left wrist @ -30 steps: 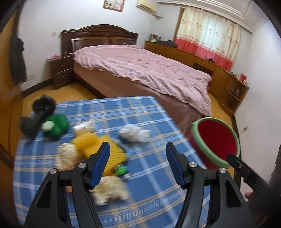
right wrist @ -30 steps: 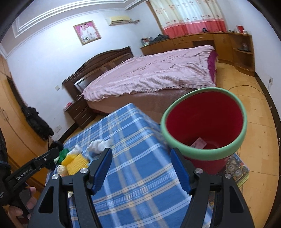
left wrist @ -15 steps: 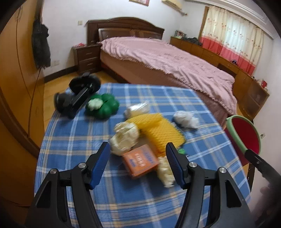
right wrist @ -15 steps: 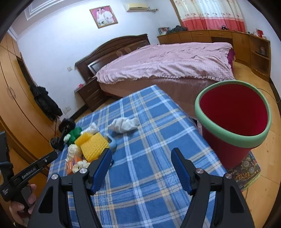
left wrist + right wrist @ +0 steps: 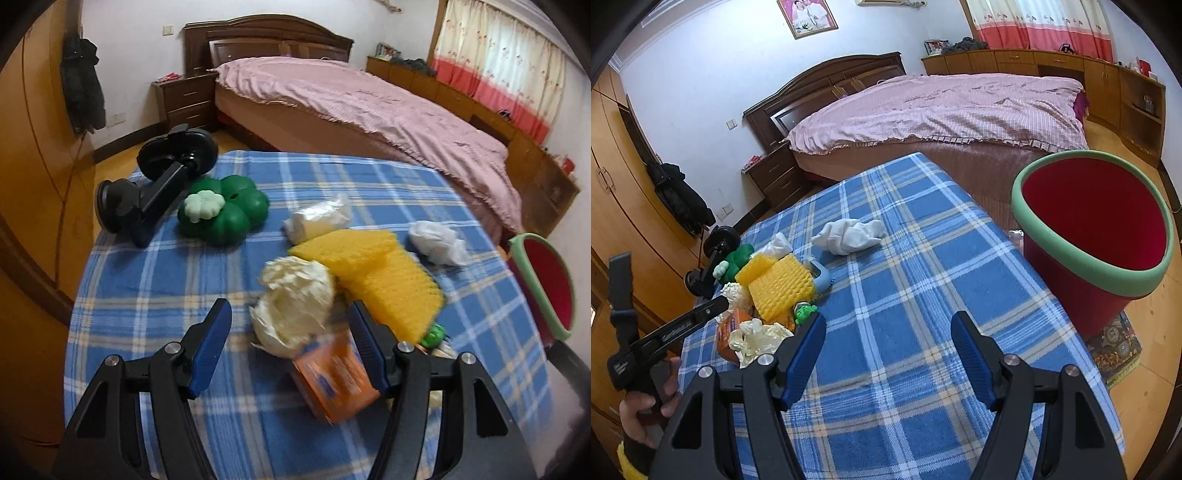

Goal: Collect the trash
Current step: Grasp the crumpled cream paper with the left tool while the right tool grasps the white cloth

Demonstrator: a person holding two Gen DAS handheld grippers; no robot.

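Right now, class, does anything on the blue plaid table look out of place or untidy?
Yes. Crumpled cream paper, a white tissue wad and an orange packet lie loose among a yellow sponge and a green flower-shaped toy. It is rubbish still on the tabletop, not in the red bin standing beside the table.

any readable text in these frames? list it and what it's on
"GenRobot.AI", faint and only roughly legible: printed along the arm of the left gripper in the right wrist view.
Orange box: blue and white print, too blurred to read.
Second white marking near the left gripper's handle: too small to read.
Framed picture on the wall: no legible text.
Nothing else carries text.
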